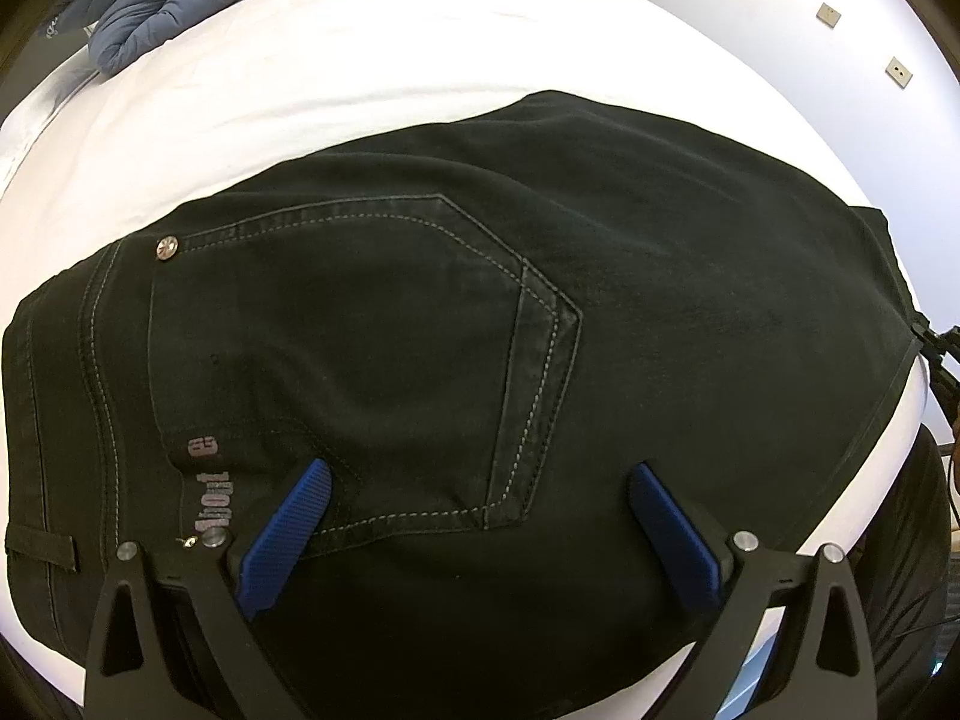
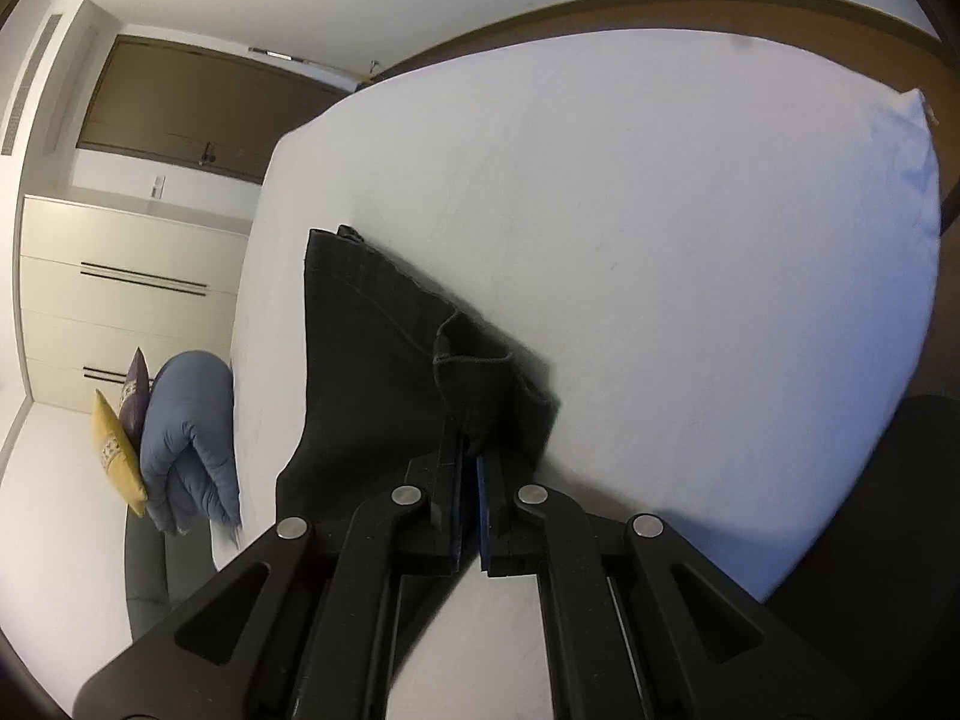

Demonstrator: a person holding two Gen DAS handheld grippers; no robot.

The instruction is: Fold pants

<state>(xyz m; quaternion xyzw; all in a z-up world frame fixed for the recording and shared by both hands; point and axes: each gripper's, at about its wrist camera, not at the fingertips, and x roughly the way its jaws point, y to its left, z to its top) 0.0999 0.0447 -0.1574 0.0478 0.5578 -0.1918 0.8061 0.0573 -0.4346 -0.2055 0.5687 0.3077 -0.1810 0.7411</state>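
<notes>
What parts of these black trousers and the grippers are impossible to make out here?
- Left wrist view: the printed label on the black denim pants is too blurred to read; the open left gripper hides the cloth beneath it.
- Right wrist view: the shut right gripper covers the pinched pants edge.

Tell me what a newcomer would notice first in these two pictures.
The black pants fill the left wrist view, spread on the white bed with a stitched back pocket facing up. The left gripper hangs over them with jaws wide open. In the right wrist view, the right gripper has its jaws shut on a bunched edge of the pants, and a blue jacket sits at the bed's far left edge.
</notes>
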